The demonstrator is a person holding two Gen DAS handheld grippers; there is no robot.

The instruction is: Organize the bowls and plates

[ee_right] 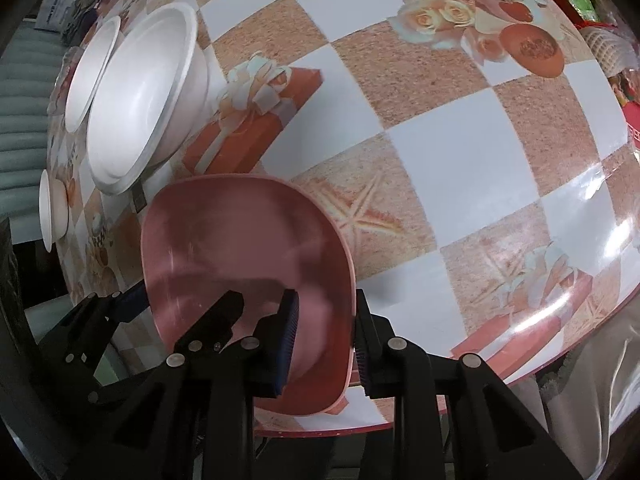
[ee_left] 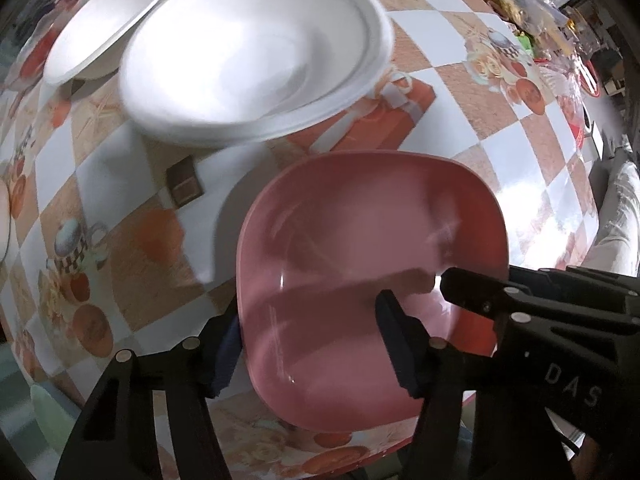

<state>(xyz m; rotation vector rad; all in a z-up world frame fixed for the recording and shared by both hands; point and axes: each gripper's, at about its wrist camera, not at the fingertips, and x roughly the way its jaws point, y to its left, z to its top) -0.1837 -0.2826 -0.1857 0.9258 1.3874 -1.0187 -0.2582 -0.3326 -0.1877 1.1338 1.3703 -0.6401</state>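
Checkered tablecloth (ee_right: 420, 136) with gift-box print covers table. Pink bowl (ee_left: 360, 240) at near edge; left gripper (ee_left: 308, 340) clamps its left wall, right gripper (ee_right: 326, 340) pinches right rim. Stacked white bowls (ee_left: 256, 48) just behind, white plate (ee_left: 108, 20) beside them.

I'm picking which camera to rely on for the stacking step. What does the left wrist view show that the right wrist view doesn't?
Only the left wrist view looks down into the stacked white bowls and shows the small dark square on the tablecloth whole, plus clutter at the far edge.

Only the right wrist view shows a third small white bowl at the table's left edge and the near table edge.

Both show the pink plate gripped on opposite rims by the left gripper and right gripper.
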